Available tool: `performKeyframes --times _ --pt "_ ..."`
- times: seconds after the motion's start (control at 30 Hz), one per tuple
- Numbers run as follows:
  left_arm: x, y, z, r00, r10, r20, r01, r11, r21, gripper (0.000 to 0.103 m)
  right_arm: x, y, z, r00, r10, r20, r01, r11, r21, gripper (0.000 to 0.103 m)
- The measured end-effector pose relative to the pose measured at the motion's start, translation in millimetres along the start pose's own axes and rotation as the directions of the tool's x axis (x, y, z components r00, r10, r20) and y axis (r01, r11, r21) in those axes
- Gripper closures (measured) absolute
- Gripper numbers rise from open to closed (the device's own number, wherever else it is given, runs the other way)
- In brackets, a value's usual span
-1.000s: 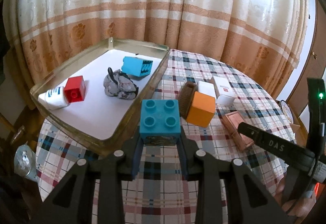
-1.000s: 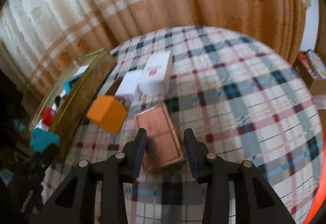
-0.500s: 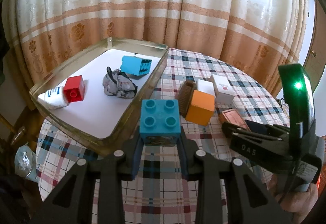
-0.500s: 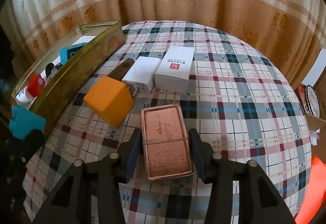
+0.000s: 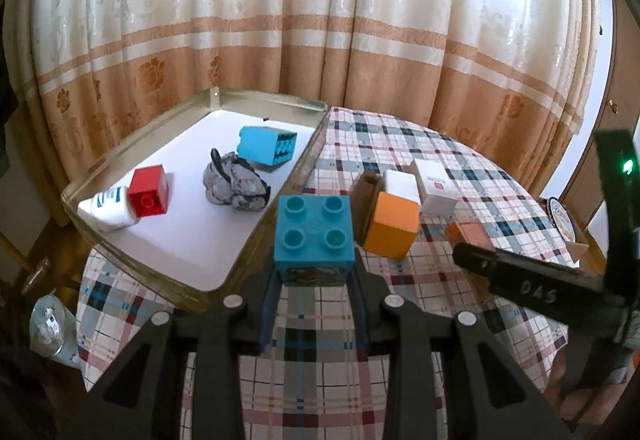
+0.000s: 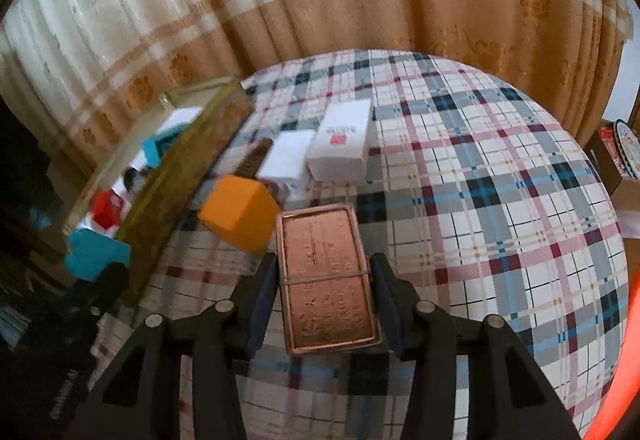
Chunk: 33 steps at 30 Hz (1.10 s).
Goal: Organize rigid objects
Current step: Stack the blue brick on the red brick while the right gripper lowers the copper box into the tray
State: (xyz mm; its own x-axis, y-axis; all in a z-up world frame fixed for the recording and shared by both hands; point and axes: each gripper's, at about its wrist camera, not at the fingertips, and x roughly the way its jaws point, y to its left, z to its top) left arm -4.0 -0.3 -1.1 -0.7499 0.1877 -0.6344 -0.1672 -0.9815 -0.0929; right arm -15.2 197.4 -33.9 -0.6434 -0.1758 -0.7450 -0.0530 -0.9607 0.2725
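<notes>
My left gripper [image 5: 314,282] is shut on a blue toy brick [image 5: 313,234], held above the checked table just right of the gold tray [image 5: 256,260]. My right gripper [image 6: 326,280] is shut on a flat copper-coloured box [image 6: 326,280] and holds it off the cloth, near the orange cube [image 6: 239,217]. The copper box [image 5: 468,236] and the right gripper's body also show in the left wrist view. The tray holds a red brick [image 5: 149,191], a second blue brick [image 5: 267,145], a grey crumpled thing [image 5: 234,183] and a white bottle [image 5: 106,208].
On the table sit the orange cube [image 5: 393,226], a brown box [image 5: 366,195] and two white boxes [image 6: 286,159] [image 6: 342,143]. Curtains hang close behind. Clutter lies off the table's right edge [image 6: 624,151].
My right gripper has closed on the copper box and lifted it off the cloth. The left gripper has kept the blue brick almost still.
</notes>
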Motion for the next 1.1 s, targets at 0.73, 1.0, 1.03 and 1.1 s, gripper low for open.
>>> performKeyframes --times 0.73,1.0,1.03,1.1 --pt "-14.9 40.1 25.1 0.995 0.065 0.074 -0.062 0.997 -0.046 0.072 -40.3 80.6 30.4 0.983 0.104 0.152 -0.086 0.989 -0.118 0.054" --pt "-15.1 73.1 34.9 0.989 0.119 0.09 -0.11 0.99 -0.092 0.072 -33.9 107.7 41.0 0.977 0.141 0.162 -0.117 0.982 -0.148 0.054" --pt "-14.8 75.8 36.0 0.989 0.121 0.09 -0.112 0.989 -0.096 0.072 -33.3 111.6 42.1 0.976 0.143 0.164 -0.118 0.981 -0.155 0.054" --pt "-13.5 81.2 39.3 0.988 0.128 0.089 -0.119 0.988 -0.102 0.072 -31.5 120.3 44.7 0.974 0.147 0.17 -0.118 0.978 -0.169 0.054"
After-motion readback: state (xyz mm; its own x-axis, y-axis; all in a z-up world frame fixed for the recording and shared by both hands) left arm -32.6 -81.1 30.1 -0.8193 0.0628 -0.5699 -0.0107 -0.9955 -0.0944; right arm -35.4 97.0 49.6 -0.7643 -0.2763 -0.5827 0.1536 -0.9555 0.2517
